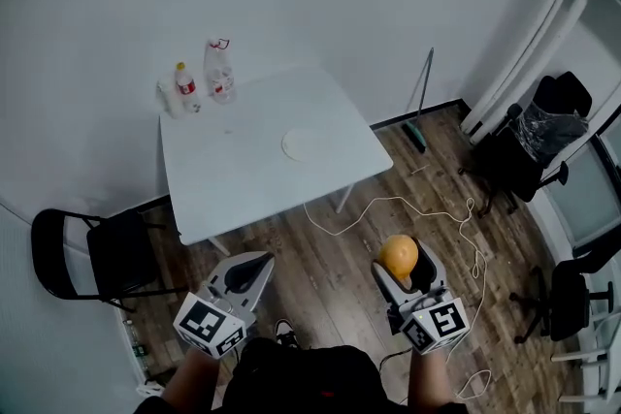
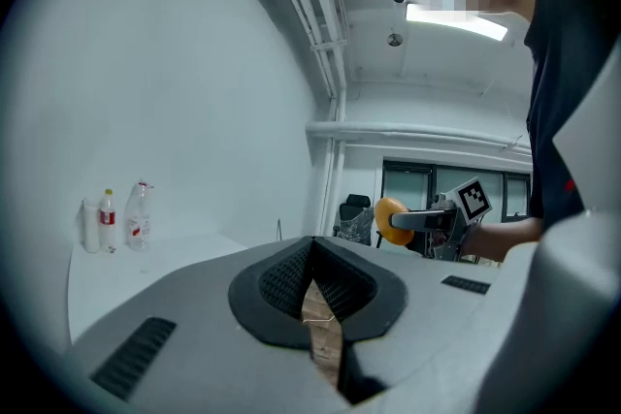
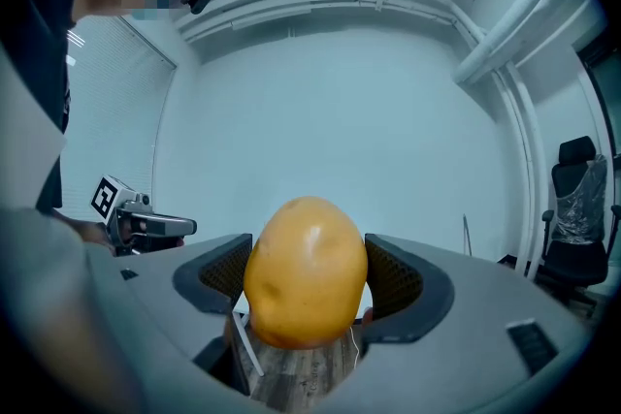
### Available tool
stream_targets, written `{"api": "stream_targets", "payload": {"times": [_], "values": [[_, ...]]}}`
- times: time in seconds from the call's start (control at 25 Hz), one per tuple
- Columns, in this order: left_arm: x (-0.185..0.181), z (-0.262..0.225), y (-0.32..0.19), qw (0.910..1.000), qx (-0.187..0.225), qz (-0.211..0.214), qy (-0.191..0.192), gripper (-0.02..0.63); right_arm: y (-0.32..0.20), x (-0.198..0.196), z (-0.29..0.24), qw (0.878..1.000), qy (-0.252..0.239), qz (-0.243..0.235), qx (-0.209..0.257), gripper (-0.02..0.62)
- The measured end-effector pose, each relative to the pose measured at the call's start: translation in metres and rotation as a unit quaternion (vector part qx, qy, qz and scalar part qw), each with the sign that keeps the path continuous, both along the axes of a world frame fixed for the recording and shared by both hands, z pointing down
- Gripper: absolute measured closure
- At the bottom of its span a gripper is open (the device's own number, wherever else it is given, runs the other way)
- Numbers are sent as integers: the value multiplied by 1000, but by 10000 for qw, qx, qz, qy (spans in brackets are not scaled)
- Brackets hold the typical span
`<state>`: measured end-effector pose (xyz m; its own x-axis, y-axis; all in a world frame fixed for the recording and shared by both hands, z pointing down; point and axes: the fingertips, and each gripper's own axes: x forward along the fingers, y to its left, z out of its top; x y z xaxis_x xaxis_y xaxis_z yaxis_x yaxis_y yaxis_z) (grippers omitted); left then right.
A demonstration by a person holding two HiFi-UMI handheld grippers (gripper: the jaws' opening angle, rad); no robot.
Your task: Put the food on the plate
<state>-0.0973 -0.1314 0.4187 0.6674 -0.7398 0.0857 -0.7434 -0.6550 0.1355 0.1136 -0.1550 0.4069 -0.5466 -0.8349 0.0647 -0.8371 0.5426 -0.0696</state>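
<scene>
**Potato in the right claw, well away from the plate**

The food, a yellow-orange lump that looks like a potato, sits pinched between the jaws of the right gripper. The padded jaws press its two sides, and its lower end is lost behind them. From the head view the potato pokes up out of the right gripper over the wooden floor, well apart from the table.

The left gripper has its jaws closed on nothing, with only a sliver of floor showing under them. It is held level with the other.

The plate lies near the table's right edge, small and pale against the white top. Two bottles stand at the far left corner; a pale thing beside them is too small to tell. A white cable trails across the floor. The person's forearms are cut off at the bottom of the frame.
</scene>
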Motion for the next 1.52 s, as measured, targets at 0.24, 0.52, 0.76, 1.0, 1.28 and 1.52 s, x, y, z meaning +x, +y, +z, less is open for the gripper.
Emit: {"api": "stream_targets", "payload": {"times": [0.24, 0.52, 0.76, 1.0, 1.28, 1.52], "values": [[-26, 8, -43, 9999, -94, -109, 78, 586, -49, -28, 7, 9999, 44, -111, -124, 219], [-27, 13, -107, 9992, -155, -354, 47, 586, -127, -33, 20, 9990, -49, -393, -199, 219], [-23, 11, -182, 9952, -242, -947, -39, 586, -222, -35, 22, 9947, -344, -927, -271, 219], [-7, 8, -252, 9881, -325, -1497, -147, 586, -316, -26, 33, 9883, -189, -1472, -357, 219], [0, 25, -285, 9784, -618, -1956, -261, 586, -397, -55, 76, 9780, 241, -2012, -488, 219], [-26, 42, -291, 9709, -887, -2223, -100, 586, -451, -109, 147, 9715, 942, -2011, -827, 219]]}}
